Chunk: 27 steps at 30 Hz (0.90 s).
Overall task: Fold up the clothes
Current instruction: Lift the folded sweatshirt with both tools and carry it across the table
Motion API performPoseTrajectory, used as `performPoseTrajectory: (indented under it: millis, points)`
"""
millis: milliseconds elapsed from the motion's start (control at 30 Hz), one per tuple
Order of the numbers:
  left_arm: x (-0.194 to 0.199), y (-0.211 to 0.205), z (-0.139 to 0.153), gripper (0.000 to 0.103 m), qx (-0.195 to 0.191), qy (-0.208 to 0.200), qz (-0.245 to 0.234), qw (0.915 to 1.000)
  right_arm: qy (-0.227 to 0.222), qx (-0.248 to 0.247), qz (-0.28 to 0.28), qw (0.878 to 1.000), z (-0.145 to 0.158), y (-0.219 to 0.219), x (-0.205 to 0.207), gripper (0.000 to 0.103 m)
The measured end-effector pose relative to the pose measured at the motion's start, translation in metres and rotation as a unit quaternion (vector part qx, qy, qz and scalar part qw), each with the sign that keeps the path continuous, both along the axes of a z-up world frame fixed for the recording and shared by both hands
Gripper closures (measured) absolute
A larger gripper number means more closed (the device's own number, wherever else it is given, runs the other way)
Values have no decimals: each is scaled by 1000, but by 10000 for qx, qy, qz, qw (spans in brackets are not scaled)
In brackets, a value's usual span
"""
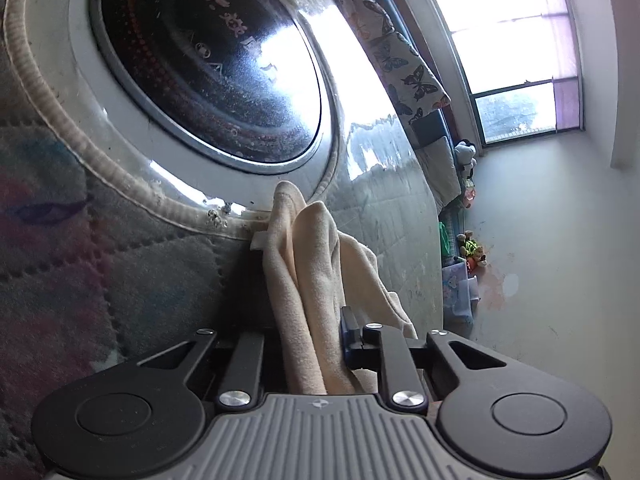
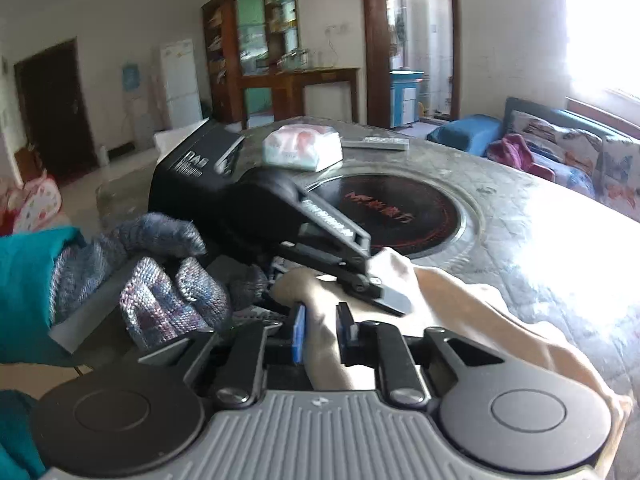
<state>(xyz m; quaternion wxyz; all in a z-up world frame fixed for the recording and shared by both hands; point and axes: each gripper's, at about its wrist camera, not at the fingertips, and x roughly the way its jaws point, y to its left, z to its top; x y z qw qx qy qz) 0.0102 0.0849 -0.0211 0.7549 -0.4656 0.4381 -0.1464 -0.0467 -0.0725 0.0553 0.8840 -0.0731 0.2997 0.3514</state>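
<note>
Cream soft cloth garment [image 1: 308,280] bunched between left gripper [image 1: 308,320] jaws, narrow, clamped on it; same garment between right gripper [image 2: 322,320] jaws, narrow, pinching fold.

Risk: both grips on bunched folds, not edges; garment likely slips or folds crooked.

Right view alone shows gloved hand [image 2: 168,280] beside jaws, left gripper above garment, round black glass hob [image 2: 400,216] beyond.

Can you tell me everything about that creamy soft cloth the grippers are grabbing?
The cloth is pale cream and looks soft and fuzzy, like fleece, with a stitched hem along one edge. It is bunched into loose folds, not yet folded flat. It lies on the shiny table beside the round dark cooktop. The left hand-held gripper pinches one bunched part, and the right hand-held gripper pinches another. The rest trails off to the right over the table.
</note>
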Motion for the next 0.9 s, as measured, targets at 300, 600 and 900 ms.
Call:
performPoseTrajectory:
  millis: [300, 600, 900]
  points:
    - [1, -7, 7, 84, 218, -148, -117, 9996, 266, 77, -1825, 9828, -9, -85, -14, 78]
    - [6, -16, 10, 84, 320, -185, -130, 9992, 597, 370, -3190, 9452, -42, -161, 0, 58]
    - [9, -25, 17, 84, 671, -321, -229, 9970, 765, 974, -3322, 9351, -56, -179, 9, 71]
